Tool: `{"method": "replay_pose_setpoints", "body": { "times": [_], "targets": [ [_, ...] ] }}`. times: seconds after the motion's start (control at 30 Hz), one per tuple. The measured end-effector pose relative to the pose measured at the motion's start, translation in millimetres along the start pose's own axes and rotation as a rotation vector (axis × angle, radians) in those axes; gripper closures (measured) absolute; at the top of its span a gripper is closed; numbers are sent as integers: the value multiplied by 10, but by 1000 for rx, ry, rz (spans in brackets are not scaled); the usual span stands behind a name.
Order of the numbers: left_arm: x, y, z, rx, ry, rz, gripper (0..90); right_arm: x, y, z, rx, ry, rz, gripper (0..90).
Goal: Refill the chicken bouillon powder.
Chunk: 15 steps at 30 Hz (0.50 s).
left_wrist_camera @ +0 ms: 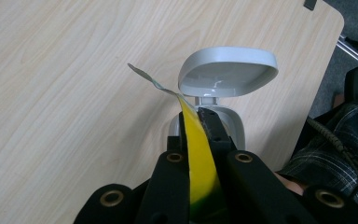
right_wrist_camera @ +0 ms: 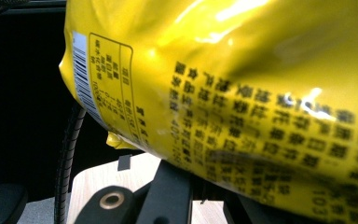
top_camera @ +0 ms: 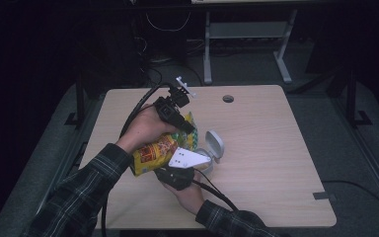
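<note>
Above the wooden table, my left gripper clamps its jaws on the top edge of a yellow snack bag, held over a small grey bin with its lid raised. My right gripper sits beneath the bag; I cannot tell its jaw state.
</note>
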<state>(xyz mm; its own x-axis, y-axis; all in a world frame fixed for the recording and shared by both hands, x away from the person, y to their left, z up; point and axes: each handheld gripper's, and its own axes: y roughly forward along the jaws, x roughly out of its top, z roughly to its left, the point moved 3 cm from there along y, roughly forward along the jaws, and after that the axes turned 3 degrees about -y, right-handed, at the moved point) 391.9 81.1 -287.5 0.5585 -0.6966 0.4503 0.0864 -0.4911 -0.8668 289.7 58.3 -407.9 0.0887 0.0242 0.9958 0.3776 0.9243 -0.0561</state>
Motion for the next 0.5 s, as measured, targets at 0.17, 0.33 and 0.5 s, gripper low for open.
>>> {"method": "replay_pose_setpoints", "body": {
  "times": [0.17, 0.33, 0.5],
  "targets": [
    [4, -2, -1, 0, 5, 4, 899, 3, -2, -1, -1, -1, -2, 898],
    [5, -2, -6, -1, 6, 8, 900, 6, -4, 3, -1, 2, -3, 899],
    [7, 4, -7, 2, 7, 13, 900, 7, -3, 3, 2, 7, -4, 898]
  ]
}}
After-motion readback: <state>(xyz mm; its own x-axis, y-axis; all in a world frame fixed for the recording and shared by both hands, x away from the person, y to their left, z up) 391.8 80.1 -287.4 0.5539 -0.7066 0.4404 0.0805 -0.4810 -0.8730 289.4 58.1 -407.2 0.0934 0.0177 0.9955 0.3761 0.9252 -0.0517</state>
